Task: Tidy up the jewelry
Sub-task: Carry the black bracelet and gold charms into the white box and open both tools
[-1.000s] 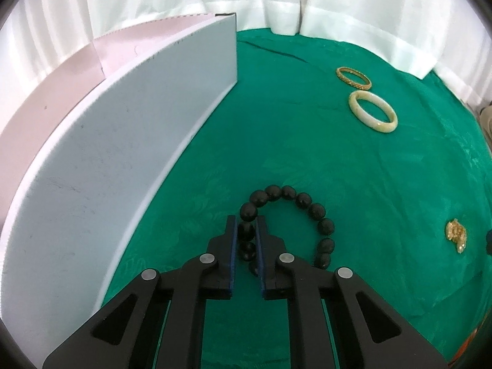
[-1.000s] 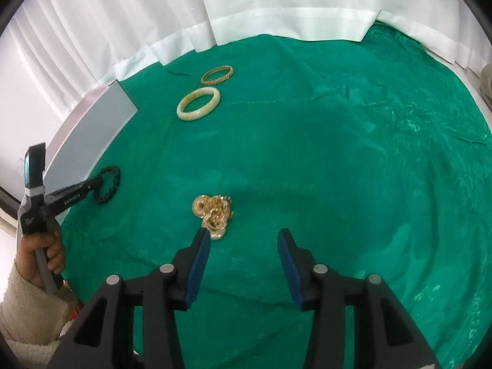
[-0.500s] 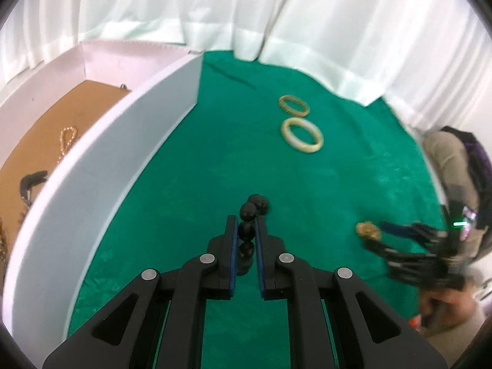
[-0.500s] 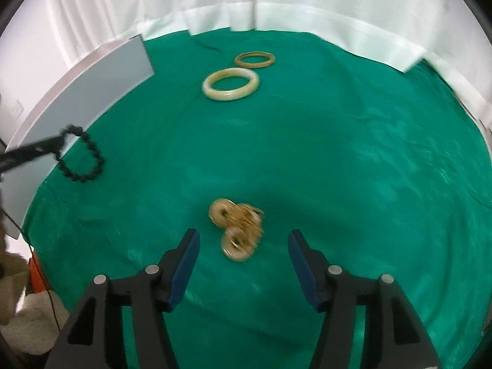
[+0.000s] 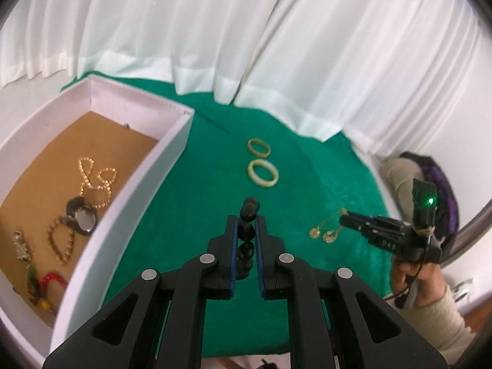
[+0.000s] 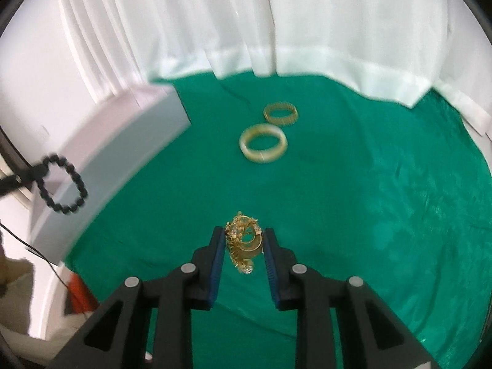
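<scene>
A bracelet of round black beads (image 5: 247,229) hangs clamped between the blue-padded fingers of the left gripper (image 5: 246,233), lifted clear of the green cloth (image 5: 200,215); from the right wrist view the same loop (image 6: 63,184) dangles in the air in front of the white wall of the box (image 6: 129,153). The left jaws are closed onto a few beads, with the rest of the string drooping below and ahead of them.

A tangled gold chain with round pendants (image 6: 244,241) sits between the fingers of the right gripper (image 6: 243,247), whose pads press its two sides; part of it hangs down below the pads. In the left wrist view this gripper (image 5: 346,220) holds the chain (image 5: 327,230) with the pendants trailing at or just above the cloth; whether they touch it cannot be told.

Farther back on the cloth lie a pale cream bangle (image 6: 263,142) and, just behind it and nearly touching, a ribbed gold bangle (image 6: 280,113).

To the left stands the open white box with a brown cardboard floor (image 5: 172,147). Inside it lie a gold ball chain (image 5: 97,181), a small dark round watch-like piece (image 5: 81,215), a darker bead chain (image 5: 61,243), a silver charm strand (image 5: 21,246) and a red-and-green piece (image 5: 46,279).

White curtains (image 5: 246,46) hang behind the table.
</scene>
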`<state>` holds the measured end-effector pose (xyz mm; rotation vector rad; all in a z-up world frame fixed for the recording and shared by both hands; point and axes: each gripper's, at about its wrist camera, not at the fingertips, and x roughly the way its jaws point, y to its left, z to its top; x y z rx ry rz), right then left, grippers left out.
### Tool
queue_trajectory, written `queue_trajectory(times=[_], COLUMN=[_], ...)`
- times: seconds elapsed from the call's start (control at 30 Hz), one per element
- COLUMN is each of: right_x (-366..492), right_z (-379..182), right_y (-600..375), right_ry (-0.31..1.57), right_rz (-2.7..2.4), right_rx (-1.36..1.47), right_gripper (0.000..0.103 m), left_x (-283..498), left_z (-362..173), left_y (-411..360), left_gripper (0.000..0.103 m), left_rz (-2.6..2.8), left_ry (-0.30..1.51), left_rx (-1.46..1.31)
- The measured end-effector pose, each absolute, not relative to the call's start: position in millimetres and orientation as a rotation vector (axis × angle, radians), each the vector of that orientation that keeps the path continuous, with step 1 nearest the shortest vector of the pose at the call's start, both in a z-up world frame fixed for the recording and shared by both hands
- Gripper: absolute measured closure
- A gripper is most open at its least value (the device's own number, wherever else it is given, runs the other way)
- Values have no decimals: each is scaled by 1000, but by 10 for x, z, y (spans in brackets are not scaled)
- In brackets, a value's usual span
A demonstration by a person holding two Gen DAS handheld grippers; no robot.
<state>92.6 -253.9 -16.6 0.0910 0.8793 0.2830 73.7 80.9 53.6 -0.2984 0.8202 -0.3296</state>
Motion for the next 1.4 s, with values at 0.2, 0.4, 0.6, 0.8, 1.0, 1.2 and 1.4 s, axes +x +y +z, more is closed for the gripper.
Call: queue_trajectory(times=[0.2,0.4,0.6,0.8,1.0,1.2,1.4], right_x=[1022,1281,1550,1884,2214,2530,2663], right_z=[582,1191,1463,1322,888,413,135], right_y=[-2268,-1746,-932,-77,496,680,641], right_ry=[783,723,690,724,801,847,868], right_rz=[404,558,695,780,735,566,520], right_rx=[94,96,80,35,-50,-176,-179], right_gripper=[78,78,78,78,78,77,43], left_x=[597,514,509,721,1157,1476,1449], left_z=[879,1121,1063,625,96,-304,-400], left_y=[1112,1639,2216,2741,3117,3224,3116], left_gripper=[95,95,95,95,95,94,31], left_rz=[-326,-224,-53,97,183,208,263], left_ry=[761,690,659,713,799,875,897], left_rx=[-347,-367,-387,-419,-445,-443,-393])
